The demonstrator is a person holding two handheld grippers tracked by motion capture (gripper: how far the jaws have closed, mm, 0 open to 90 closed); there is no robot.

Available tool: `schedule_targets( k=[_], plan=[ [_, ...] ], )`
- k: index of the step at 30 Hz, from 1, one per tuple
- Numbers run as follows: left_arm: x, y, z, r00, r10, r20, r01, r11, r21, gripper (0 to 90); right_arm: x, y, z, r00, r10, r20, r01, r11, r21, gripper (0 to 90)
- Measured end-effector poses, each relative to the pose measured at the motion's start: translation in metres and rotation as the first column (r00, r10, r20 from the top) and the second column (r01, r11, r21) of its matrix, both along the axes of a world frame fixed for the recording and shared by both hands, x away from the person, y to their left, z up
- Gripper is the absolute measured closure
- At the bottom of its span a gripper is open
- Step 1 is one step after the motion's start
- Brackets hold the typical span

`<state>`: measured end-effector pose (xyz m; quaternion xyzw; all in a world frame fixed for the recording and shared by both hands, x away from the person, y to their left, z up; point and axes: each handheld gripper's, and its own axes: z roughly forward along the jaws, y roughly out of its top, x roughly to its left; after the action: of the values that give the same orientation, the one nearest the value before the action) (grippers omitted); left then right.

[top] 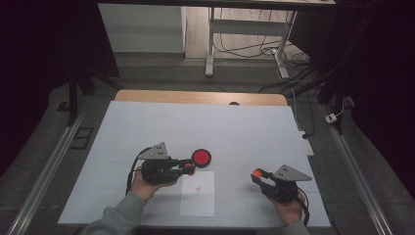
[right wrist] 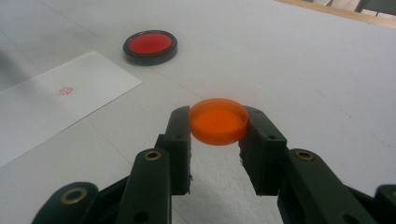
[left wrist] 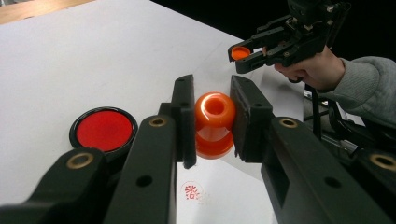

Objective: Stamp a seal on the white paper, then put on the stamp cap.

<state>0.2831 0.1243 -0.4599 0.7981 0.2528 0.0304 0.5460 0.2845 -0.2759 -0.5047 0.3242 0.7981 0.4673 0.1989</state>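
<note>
Over white table (top: 147,127), left tongs (top: 188,167) grip orange stamp (left wrist: 214,123); right tongs (top: 258,174) clamp orange cap (right wrist: 218,120).

Both grippers, left (top: 188,167) and right (top: 256,175), are black with brass-ringed screws, grey triangular plates, black cables; the sleeves (top: 120,213) are grey.

Glossy orange stamp (left wrist: 214,123) between black jaws, and a matching orange cap (right wrist: 218,121) in the other black pair. Bright red ink pad (right wrist: 150,46) in a black rim. White paper (right wrist: 56,100) carries a small red seal print (right wrist: 66,90) on the pale grey-white table cover (top: 235,132).
</note>
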Motion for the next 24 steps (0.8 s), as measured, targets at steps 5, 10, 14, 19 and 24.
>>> schedule_targets(
  k=[5,10,14,19,24],
  plan=[
    [-0.001,-0.002,0.000,1.0000,-0.006,0.000,0.006,1.0000,0.004,72.3,-0.001,0.006,0.001,0.9998,0.020,0.003,-0.020,1.000,0.006,64.5],
    [-0.001,-0.002,0.000,1.0000,-0.003,0.000,0.003,1.0000,0.003,72.3,-0.003,0.016,0.001,0.9987,0.050,0.006,-0.050,0.999,0.007,64.5],
    [-0.001,-0.002,-0.001,1.0000,-0.005,-0.001,0.005,1.0000,0.005,72.3,-0.004,0.022,0.001,0.9975,0.070,0.004,-0.070,0.997,0.015,64.6],
    [0.000,-0.003,-0.002,1.0000,-0.008,-0.002,0.008,0.9999,0.009,72.3,-0.005,0.026,0.001,0.9964,0.085,-0.002,-0.085,0.996,0.027,64.5],
    [0.000,-0.003,-0.002,1.0000,-0.003,-0.002,0.003,0.9999,0.010,72.3,-0.006,0.031,0.001,0.9950,0.100,-0.004,-0.099,0.995,0.027,64.5]
  ],
)
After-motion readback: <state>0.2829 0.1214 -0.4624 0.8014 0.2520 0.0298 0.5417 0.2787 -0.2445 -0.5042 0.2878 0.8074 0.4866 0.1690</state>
